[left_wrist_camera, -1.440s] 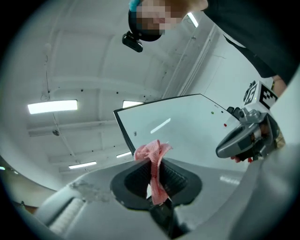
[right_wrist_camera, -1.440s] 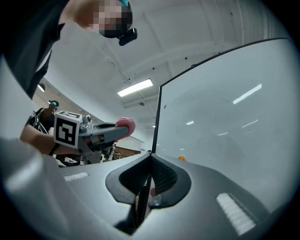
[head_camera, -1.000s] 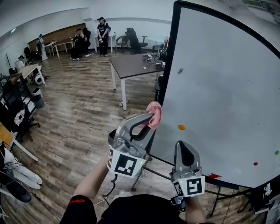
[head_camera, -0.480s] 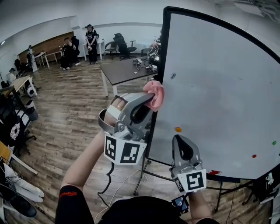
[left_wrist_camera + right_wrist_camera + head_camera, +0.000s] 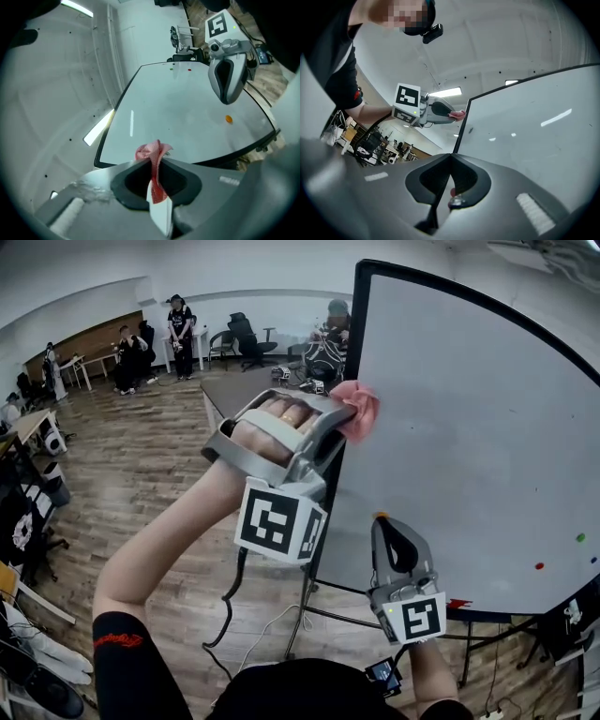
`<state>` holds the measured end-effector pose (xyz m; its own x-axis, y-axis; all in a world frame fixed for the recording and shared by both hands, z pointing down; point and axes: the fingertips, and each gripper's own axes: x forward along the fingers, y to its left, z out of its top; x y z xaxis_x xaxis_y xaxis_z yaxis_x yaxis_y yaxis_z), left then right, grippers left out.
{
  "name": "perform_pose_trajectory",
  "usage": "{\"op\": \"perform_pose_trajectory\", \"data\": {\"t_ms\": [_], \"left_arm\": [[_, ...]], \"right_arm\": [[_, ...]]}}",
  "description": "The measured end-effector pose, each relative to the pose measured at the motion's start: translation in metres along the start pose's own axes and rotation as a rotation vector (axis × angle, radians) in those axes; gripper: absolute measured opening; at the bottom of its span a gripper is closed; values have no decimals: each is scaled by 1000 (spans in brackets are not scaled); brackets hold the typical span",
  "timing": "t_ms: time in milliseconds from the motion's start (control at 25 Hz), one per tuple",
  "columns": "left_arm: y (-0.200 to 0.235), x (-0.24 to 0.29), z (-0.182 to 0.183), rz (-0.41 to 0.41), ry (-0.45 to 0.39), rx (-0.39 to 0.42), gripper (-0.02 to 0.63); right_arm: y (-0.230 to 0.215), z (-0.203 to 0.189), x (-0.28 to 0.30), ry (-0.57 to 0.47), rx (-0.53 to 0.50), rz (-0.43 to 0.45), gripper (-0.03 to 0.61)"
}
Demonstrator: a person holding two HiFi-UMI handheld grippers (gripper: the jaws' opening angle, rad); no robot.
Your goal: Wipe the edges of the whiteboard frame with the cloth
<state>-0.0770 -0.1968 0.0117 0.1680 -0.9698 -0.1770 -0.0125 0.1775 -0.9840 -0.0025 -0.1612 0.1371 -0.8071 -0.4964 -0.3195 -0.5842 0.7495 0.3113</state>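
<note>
A large whiteboard in a black frame stands on the right. My left gripper is shut on a pink cloth and holds it against the board's left frame edge, fairly high up. In the left gripper view the cloth sticks out between the closed jaws, before the whiteboard. My right gripper hangs lower, in front of the board's lower part, its jaws shut with nothing in them. The right gripper view shows the left gripper with the cloth at the frame.
A brown table with clutter stands behind the board's left edge. A seated person is beside it, and other people are at the far wall. Small coloured magnets dot the board. The stand's legs rest on the wood floor.
My left gripper with the pink cloth has risen up the board's left frame edge. The right gripper has stayed low in front of the board.
</note>
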Motion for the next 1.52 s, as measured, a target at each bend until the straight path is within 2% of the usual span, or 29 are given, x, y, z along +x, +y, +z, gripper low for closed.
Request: {"op": "perform_pose_trajectory", "data": {"t_ms": [200, 480, 840, 1040, 1160, 1360, 1520], "left_arm": [[15, 13, -8, -5, 76, 146, 40], [61, 21, -18, 80, 177, 261, 40], [129, 37, -18, 197, 205, 282, 40], [147, 47, -25, 182, 213, 248, 40], [157, 51, -28, 195, 226, 257, 40], [166, 58, -35, 199, 255, 275, 40], [169, 62, -33, 207, 261, 282, 40]], "right_arm": [[-2, -2, 3, 11, -12, -16, 2], [0, 1, 7, 26, -50, -36, 2], [-14, 19, 20, -10, -96, -47, 2], [-23, 37, 27, -49, -105, -70, 2], [-23, 45, 31, -82, -95, -62, 2], [-22, 41, 35, -57, -113, -52, 2], [-22, 50, 39, -88, -103, -53, 2]]}}
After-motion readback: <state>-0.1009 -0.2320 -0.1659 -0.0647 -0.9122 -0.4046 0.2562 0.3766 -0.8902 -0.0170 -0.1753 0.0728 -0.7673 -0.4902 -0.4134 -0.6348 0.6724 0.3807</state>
